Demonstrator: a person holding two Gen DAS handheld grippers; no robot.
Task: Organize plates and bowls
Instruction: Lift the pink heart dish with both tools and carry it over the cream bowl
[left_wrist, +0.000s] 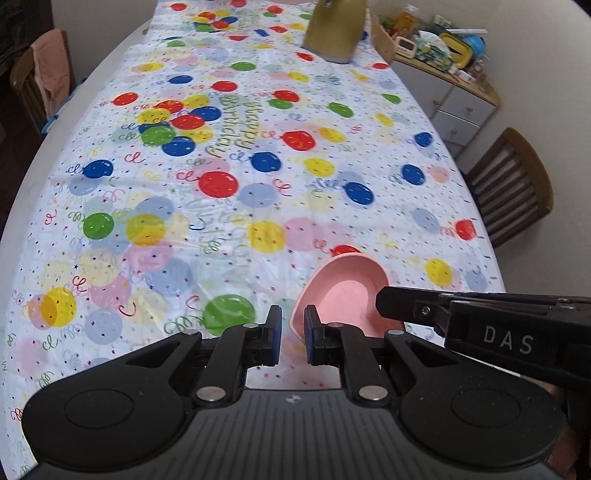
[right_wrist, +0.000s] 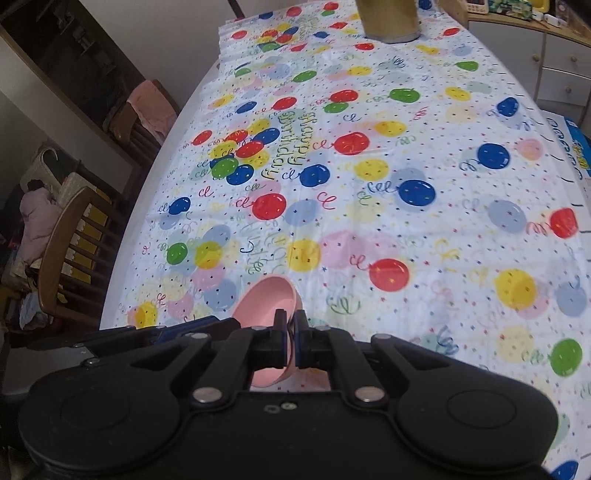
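One pink bowl (right_wrist: 267, 301) is the only dish in either view; no plates and no stack show, so the organizing is judged to be at an early or intermediate step, with placement of this bowl not yet done.

Left: the left gripper (left_wrist: 293, 334) hovers low over the balloon-print tablecloth (left_wrist: 229, 192), its jaws parted by a narrow gap and empty. In the left wrist view the bowl sits just right of that gap, tilted, its rim close against the right-hand pad; whether it touches cannot be told.

Centre: the bowl is held tilted above the cloth, near the table's near edge, its hollow facing up and leftward.

Right: the right gripper (right_wrist: 291, 341) is clamped on the bowl's rim, one pad inside the wall and one outside. In the left wrist view its fingers reach in from the right to the bowl's far side.

Background: a gold container (left_wrist: 334, 31) stands at the far end of the table, well apart from the bowl; wooden chairs (left_wrist: 513, 184) flank the table.
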